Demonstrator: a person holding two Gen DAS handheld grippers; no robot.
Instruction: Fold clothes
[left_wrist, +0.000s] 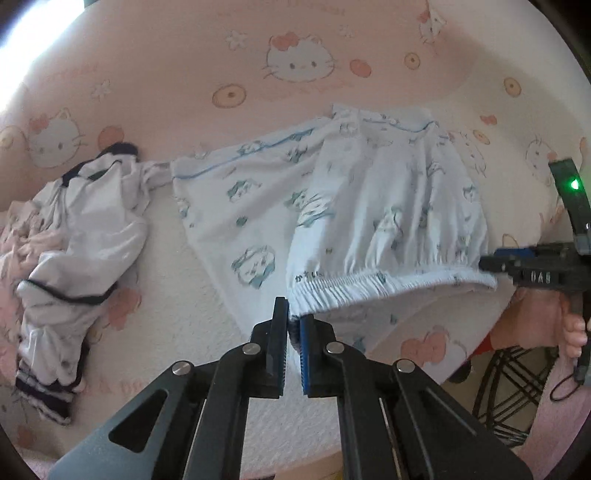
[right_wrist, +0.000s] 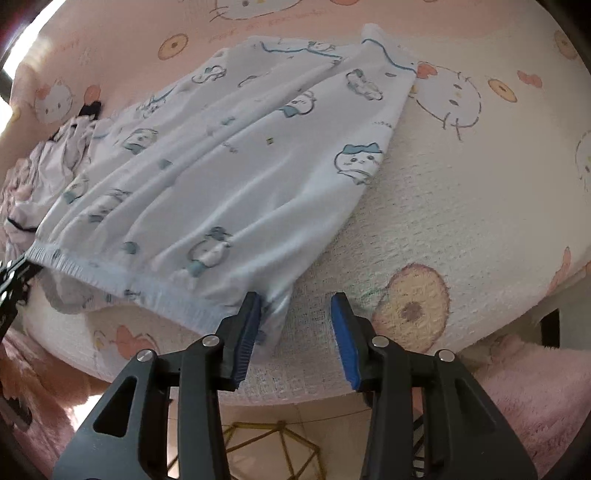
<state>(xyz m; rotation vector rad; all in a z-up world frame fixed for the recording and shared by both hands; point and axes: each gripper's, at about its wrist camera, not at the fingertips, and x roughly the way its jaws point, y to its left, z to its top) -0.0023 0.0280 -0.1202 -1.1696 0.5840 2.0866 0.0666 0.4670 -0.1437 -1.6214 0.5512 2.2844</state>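
- The pale blue shorts (left_wrist: 332, 192) lie spread across the middle of the table (left_wrist: 184, 66), soft cotton printed with little cartoon animals, thin blue piping along the leg hems at 12 o'clock.
- Gathered, ruffled elastic waistband (left_wrist: 388, 284) is lifted off the cloth at 6 o'clock, stretched between the 2 claws.
- Left claw (left_wrist: 293, 332) has its jaws pinched tight on the waistband's left end; ribbed blue pads nearly meet with fabric squeezed between them.
- Right claw (right_wrist: 295, 325): jaws stand about half apart. The waistband's corner sits against the left blue pad (right_wrist: 249, 332), the other pad is clear of it, so no firm pinch shows in the right wrist view.
- In the left wrist view that right claw reaches the waistband from 3 o'clock, a hand (left_wrist: 546, 317) wrapped round its grip.
- Table cover is nubbly pink-and-cream terry with cat faces, bows and donuts.
- At 9 o'clock, a crumpled white garment (left_wrist: 85, 236) with dark navy trim lies in a heap, just beside the shorts.
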